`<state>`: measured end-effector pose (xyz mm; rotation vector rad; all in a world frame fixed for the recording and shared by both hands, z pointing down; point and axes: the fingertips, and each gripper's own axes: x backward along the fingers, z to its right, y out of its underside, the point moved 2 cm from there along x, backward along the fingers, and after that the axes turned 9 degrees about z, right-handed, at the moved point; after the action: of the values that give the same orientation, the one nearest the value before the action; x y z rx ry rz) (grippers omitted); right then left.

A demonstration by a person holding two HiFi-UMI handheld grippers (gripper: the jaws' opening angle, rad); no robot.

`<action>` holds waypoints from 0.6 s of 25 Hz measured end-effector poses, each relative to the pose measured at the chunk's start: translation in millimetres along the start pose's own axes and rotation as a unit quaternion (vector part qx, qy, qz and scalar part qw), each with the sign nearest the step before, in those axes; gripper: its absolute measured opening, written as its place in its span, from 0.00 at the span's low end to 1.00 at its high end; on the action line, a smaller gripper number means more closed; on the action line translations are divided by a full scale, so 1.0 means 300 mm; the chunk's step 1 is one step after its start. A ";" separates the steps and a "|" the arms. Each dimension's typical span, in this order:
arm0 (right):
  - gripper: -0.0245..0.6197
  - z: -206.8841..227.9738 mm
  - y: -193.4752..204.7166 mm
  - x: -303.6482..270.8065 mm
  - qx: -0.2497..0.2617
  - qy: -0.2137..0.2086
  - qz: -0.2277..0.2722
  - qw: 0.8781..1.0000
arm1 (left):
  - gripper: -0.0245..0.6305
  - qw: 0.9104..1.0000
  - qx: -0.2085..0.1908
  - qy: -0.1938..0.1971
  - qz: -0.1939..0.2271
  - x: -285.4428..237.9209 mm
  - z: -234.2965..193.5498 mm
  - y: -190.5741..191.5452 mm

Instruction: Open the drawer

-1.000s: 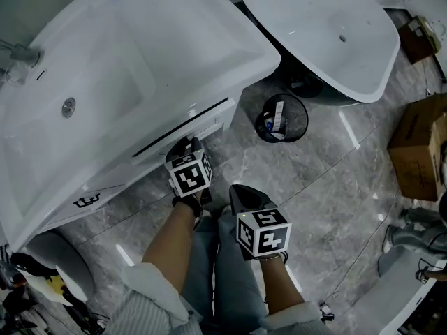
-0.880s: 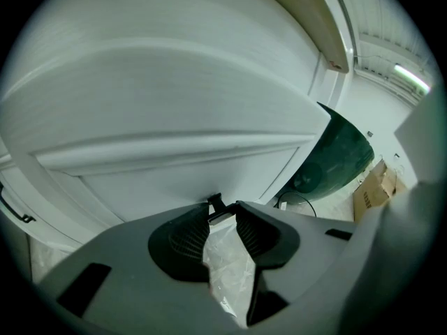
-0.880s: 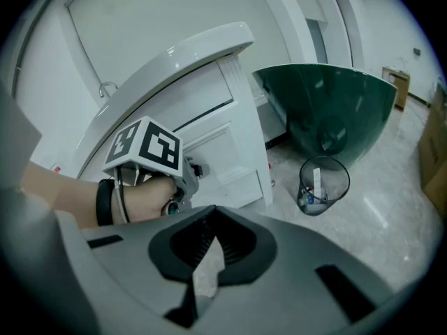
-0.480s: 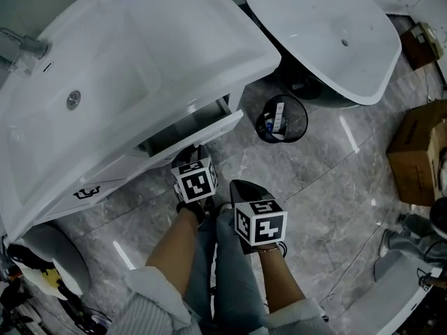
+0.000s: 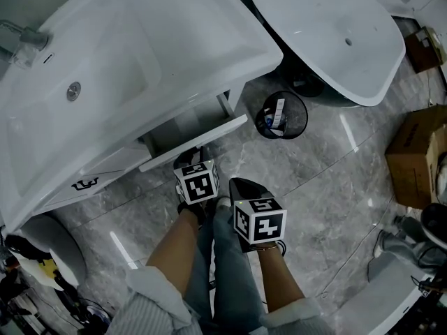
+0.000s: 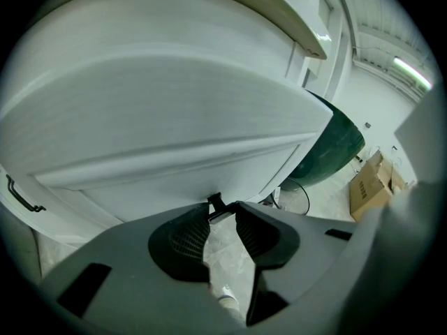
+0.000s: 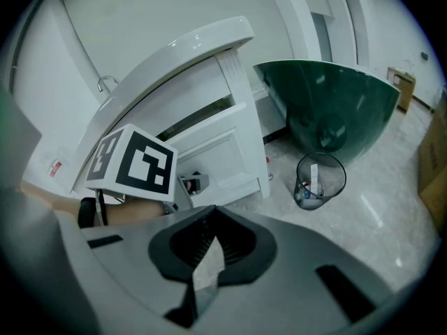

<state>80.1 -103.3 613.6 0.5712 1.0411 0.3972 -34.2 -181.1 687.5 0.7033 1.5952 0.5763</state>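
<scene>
A white vanity drawer (image 5: pixel 198 141) stands pulled part way out from under the sink top (image 5: pixel 140 54), and a strip of its inside shows. My left gripper (image 5: pixel 191 156) is at the middle of the drawer front. In the left gripper view this gripper (image 6: pixel 222 210) is shut on the small drawer handle (image 6: pixel 214 203), with the white drawer front (image 6: pixel 167 152) filling the picture above. My right gripper (image 5: pixel 237 187) hangs to the right over the floor, its jaws (image 7: pixel 211 212) shut with nothing between them. From the right gripper view the drawer front (image 7: pixel 227 152) sits behind the left gripper's marker cube (image 7: pixel 136 160).
A black mesh waste bin (image 5: pixel 281 116) stands on the marble floor just right of the vanity. Beyond it is a large white basin (image 5: pixel 328 33), and a cardboard box (image 5: pixel 418 155) sits at the right edge. The person's legs are below the grippers.
The drawer has slid out from nearly closed to part way open. My left gripper has come toward the person with the handle. The right gripper has stayed put.
</scene>
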 end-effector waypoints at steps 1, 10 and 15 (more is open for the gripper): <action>0.05 0.001 0.002 0.003 0.001 0.001 -0.002 1.000 | 0.23 1.000 -0.001 -0.001 -0.002 0.003 0.001 0.004; 0.05 0.020 -0.003 0.036 0.003 0.005 -0.015 1.000 | 0.23 1.000 -0.016 -0.008 -0.011 0.028 0.022 0.027; 0.05 0.031 0.010 0.047 0.004 0.006 -0.022 1.000 | 0.23 1.000 -0.017 -0.010 -0.013 0.044 0.037 0.057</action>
<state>94.7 -95.3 609.3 0.5534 1.0652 0.3590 -22.3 -159.9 689.1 0.6614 1.5698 0.5745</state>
